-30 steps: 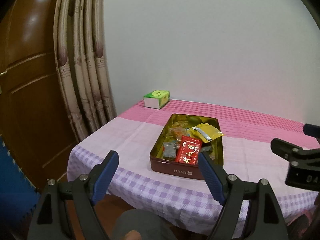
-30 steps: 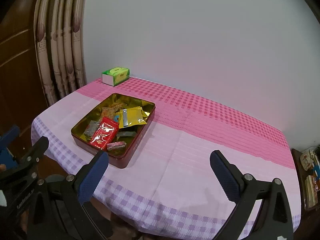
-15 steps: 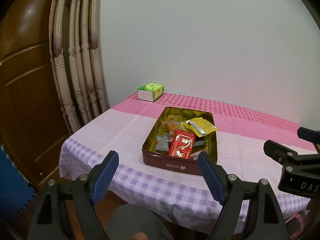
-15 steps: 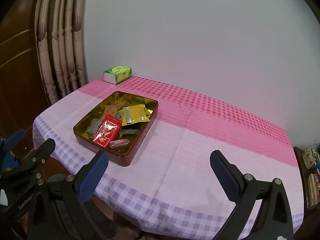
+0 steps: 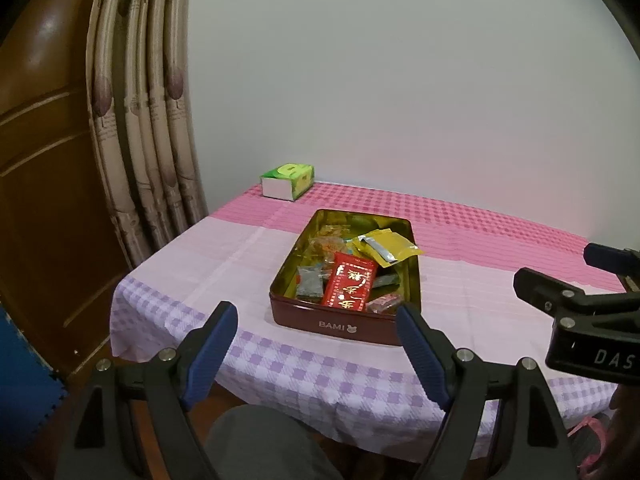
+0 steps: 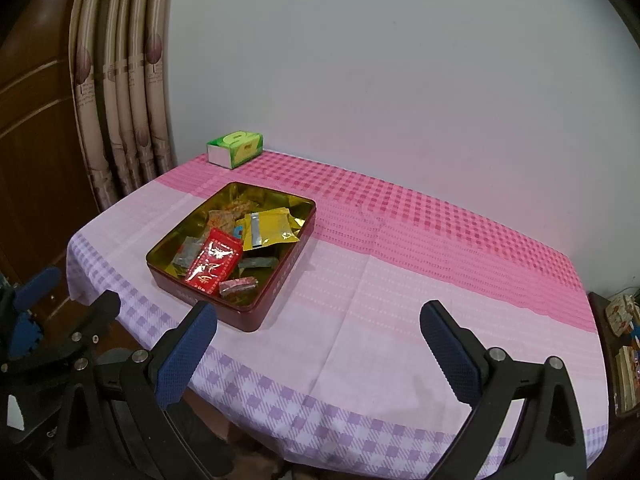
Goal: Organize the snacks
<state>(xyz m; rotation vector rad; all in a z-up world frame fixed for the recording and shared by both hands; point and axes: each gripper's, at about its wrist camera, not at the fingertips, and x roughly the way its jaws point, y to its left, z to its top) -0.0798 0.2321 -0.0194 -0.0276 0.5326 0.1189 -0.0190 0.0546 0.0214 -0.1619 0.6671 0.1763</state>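
Note:
A dark red tin [image 5: 344, 326] with a gold inside stands on the near left part of the table. In it lie a red packet [image 5: 350, 286], a yellow pouch [image 5: 386, 246], a grey packet [image 5: 310, 286] and other small snacks. My left gripper [image 5: 316, 316] hovers open in front of the table's near edge, short of the tin, with nothing between its fingers. The right wrist view shows the tin [image 6: 280, 280] to the left of my right gripper [image 6: 318, 312], which is open and empty over the near edge. The red packet [image 6: 214, 264] and yellow pouch [image 6: 268, 228] show there too.
A green tissue box [image 5: 288, 176] sits at the table's far left corner by the wall. The pink and purple checked cloth [image 6: 400, 280] covers the table. A curtain [image 5: 144, 120] and wooden door [image 5: 40, 200] stand left; a cluttered shelf [image 6: 620, 340] right. A person's knee [image 5: 260, 440] is below.
In the left wrist view the scene has swung slightly, so the tin and tissue box sit a little further left. The right wrist view is almost the same. Both grippers keep the same width.

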